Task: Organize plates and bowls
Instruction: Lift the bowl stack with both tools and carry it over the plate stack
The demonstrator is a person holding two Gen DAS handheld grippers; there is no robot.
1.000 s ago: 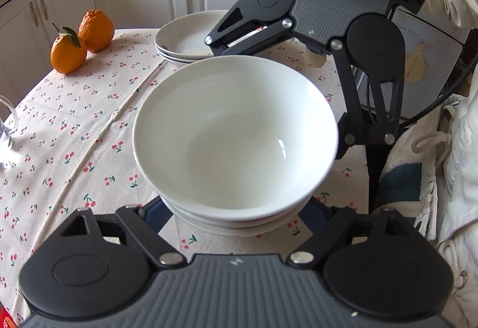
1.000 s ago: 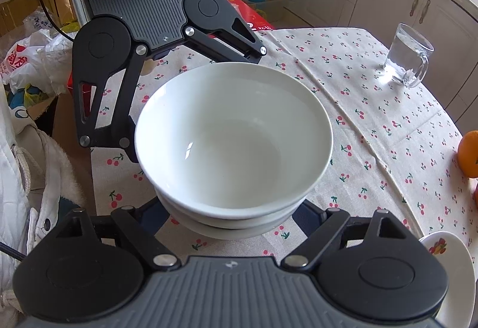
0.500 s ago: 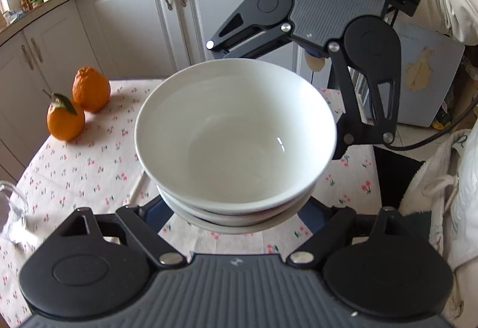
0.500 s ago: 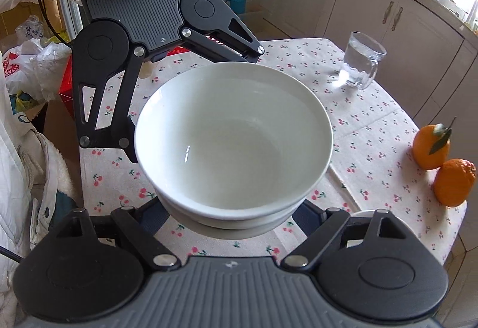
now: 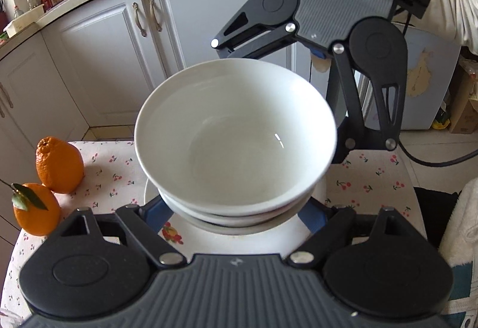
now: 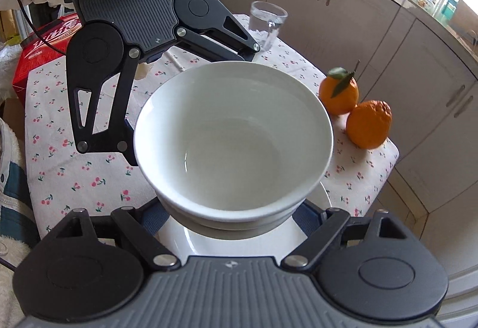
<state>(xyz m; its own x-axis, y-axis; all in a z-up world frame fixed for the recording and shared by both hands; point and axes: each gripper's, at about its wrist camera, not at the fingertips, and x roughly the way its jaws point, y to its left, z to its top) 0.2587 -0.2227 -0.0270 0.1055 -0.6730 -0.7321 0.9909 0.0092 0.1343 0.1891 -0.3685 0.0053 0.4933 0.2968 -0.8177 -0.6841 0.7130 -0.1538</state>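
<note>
Left gripper [image 5: 236,213]: both blue-padded fingers spread wide and pressed against opposite sides of the bowl stack [image 5: 236,136]; gripping it. Right gripper [image 6: 231,213]: same arrangement from the facing side, fingers cradling the lower bowl. The stack (at least two nested white bowls) sits between the two claws, held jointly.

Directly beneath both claws: white plates [image 6: 233,238] on the cherry-print tablecloth [image 6: 89,175]; the stack appears to hang just above them, contact not confirmed.

Beyond the left claw, to its left: two oranges [image 5: 49,184]. Beyond the right claw, past the opposing gripper: a water glass [image 6: 268,24]; a red box [image 6: 38,47] at far left.

Progress, as judged: bowls nested, plates gathered; remaining is to set the bowls onto the plates and release.

Unclear: fingertips hidden under the bowl rims; plate count not readable; a fruit print on the plate mostly covered.
</note>
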